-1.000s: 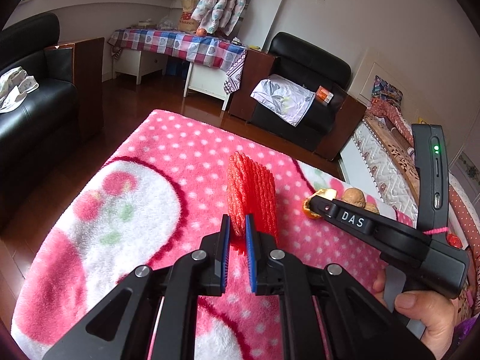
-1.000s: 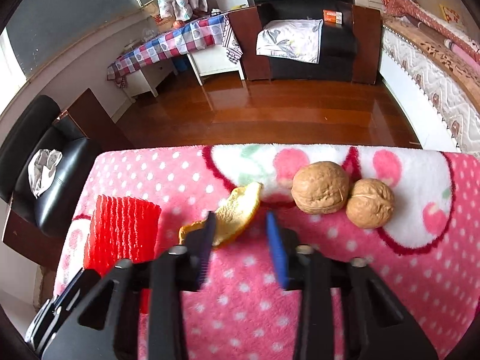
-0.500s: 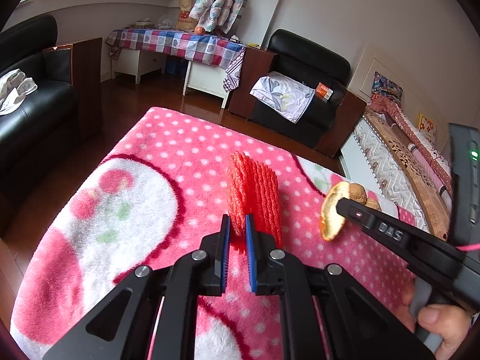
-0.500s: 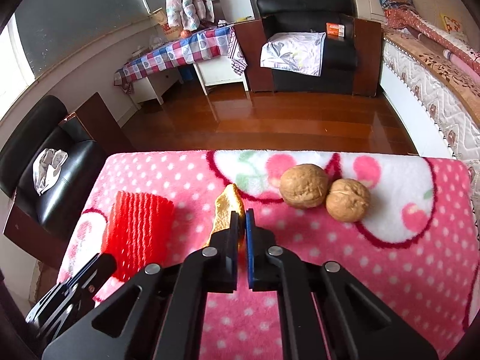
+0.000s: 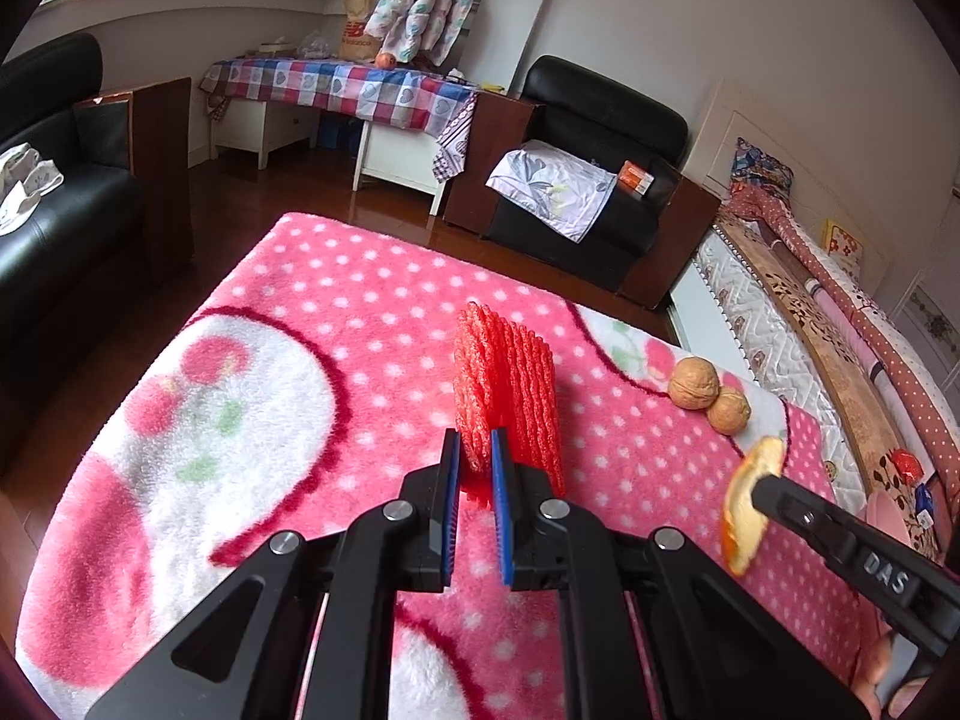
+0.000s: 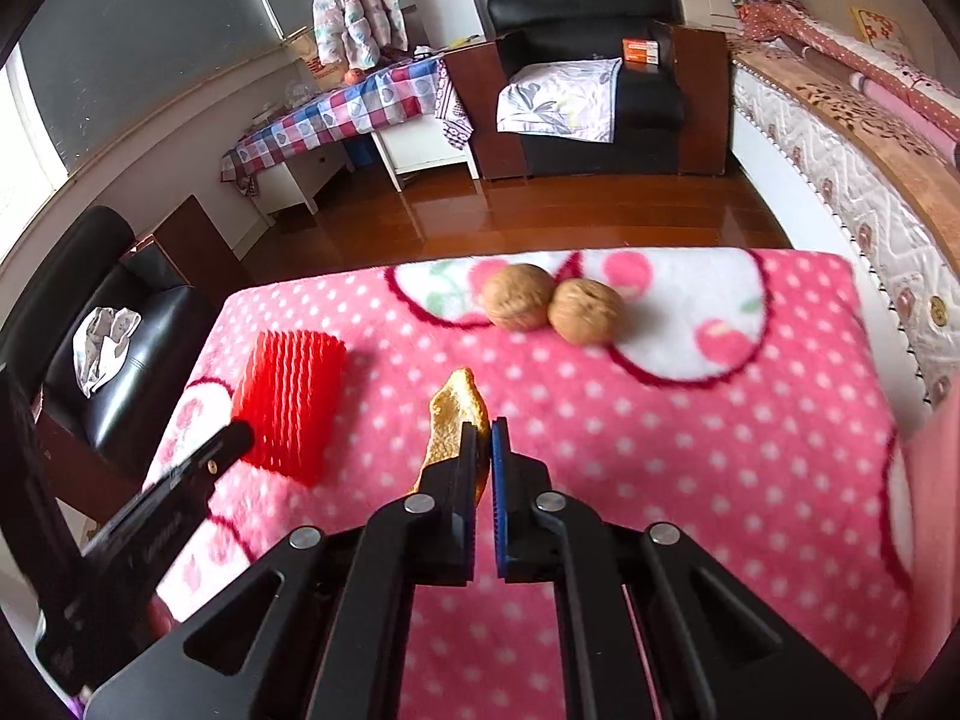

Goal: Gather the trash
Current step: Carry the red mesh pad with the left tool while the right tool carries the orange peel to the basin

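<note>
Spread as the work surface: a fluffy pink blanket with white dots and cherry prints (image 5: 336,312), with two brown round walnuts (image 6: 549,306) touching each other near its far edge, probably left as not being trash. Pinched upright at its near edge by the left gripper (image 5: 475,462), jaws clamped on it: a red ribbed foam fruit net (image 5: 507,384), likely kept open as a pouch for scraps. Nipped in the fully closed right gripper (image 6: 485,450) and lifted clear of the blanket: a curled orange-yellow strip of peel (image 6: 453,420), seemingly bound for the net.
</note>
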